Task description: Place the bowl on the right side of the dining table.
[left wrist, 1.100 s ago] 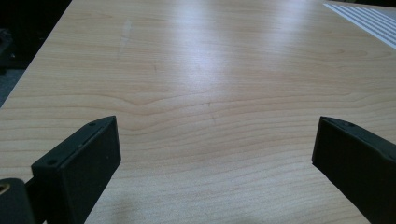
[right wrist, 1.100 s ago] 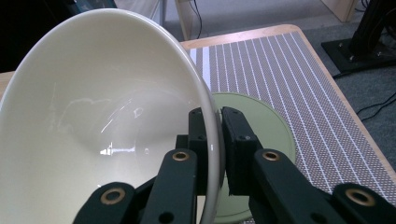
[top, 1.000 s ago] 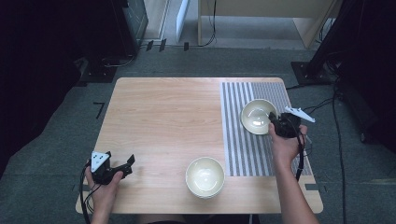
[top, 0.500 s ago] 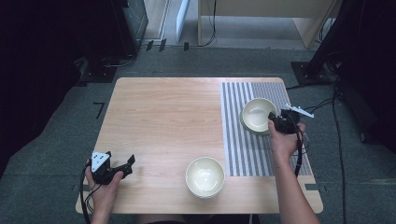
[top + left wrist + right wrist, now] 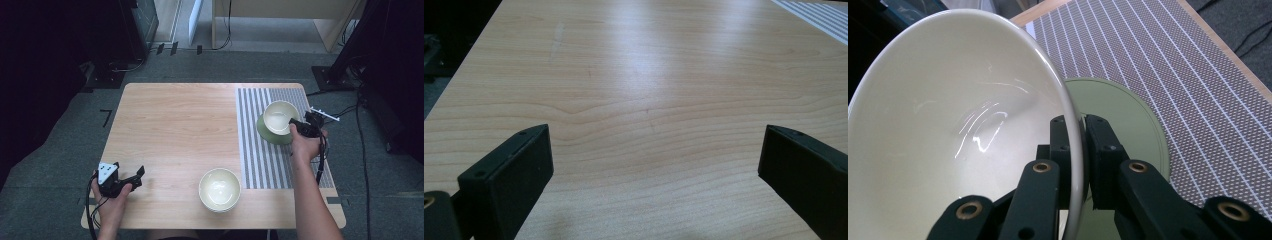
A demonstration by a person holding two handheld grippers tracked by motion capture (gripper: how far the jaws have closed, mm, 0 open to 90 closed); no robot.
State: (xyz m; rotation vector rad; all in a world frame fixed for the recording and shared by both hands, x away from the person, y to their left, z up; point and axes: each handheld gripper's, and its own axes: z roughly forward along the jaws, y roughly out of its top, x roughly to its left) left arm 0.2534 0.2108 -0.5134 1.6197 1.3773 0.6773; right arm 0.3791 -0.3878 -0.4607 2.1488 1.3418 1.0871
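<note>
The right tool [image 5: 296,125] is clenched on the rim of a cream bowl [image 5: 280,117], one jaw inside the rim and one outside, as the right gripper view shows [image 5: 1075,150]. In the high view this bowl sits in the right part of the frame, over the striped mat [image 5: 255,150], and a green plate [image 5: 267,134] shows directly beneath it; in the right gripper view [image 5: 1118,110] the plate lies just behind and below the tilted bowl. Whether the bowl's foot touches the plate cannot be told. The coming move likely turns on that relation: bowl above plate, so the path is straight down and level. A second cream bowl [image 5: 219,189] stands at the lower middle of the worktop [image 5: 175,130]. The left tool [image 5: 127,179], at the lower left, is released, its jaws wide apart over bare wood, well away from both bowls.
</note>
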